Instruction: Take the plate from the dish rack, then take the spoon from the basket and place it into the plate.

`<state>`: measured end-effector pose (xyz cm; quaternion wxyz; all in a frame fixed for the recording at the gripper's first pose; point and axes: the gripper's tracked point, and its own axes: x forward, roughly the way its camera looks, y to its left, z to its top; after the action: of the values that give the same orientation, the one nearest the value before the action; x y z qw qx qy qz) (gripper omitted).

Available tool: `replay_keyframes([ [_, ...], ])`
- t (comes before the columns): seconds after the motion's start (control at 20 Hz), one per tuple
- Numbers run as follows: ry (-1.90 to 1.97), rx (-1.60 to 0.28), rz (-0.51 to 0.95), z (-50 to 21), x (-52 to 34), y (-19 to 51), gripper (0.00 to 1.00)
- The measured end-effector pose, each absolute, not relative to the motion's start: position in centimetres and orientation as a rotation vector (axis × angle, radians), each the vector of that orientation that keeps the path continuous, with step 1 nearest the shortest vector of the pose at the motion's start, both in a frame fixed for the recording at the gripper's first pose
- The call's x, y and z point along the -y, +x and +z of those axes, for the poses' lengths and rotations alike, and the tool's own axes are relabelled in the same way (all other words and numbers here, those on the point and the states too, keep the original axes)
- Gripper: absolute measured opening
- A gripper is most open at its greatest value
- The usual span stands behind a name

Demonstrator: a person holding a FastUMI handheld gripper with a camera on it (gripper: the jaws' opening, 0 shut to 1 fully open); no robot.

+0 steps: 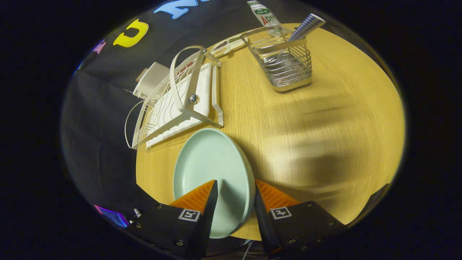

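plate [213, 169]: pale green, held above the wooden surface [325, 126], out of the rack | claw [235, 196]: clamped on the plate's rim, one finger each side | dish rack [177, 97]: white wire, just beyond the plate, at the surface's edge | basket [287, 63]: wire, well apart, farther back; checked-handled spoon [301, 30] stood inside | bottle [265, 16]: behind the basket

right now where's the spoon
The spoon stands in the wire basket on the round wooden table, far beyond the gripper, which holds the pale green plate.
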<state>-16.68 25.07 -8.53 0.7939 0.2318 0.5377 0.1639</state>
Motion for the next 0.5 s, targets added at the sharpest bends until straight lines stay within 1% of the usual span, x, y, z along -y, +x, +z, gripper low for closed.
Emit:
replay_keyframes([
  [0.05,0.497,-1.136,0.351,-8.1,-24.4,-16.5,0.56],
  [0.15,0.468,-1.081,0.337,-7.0,-22.8,-15.8,0.61],
  [0.2,0.441,-1.040,0.328,-6.3,-22.0,-15.5,0.61],
  [0.5,0.294,-0.698,0.275,0.2,-16.8,-13.2,0.61],
])
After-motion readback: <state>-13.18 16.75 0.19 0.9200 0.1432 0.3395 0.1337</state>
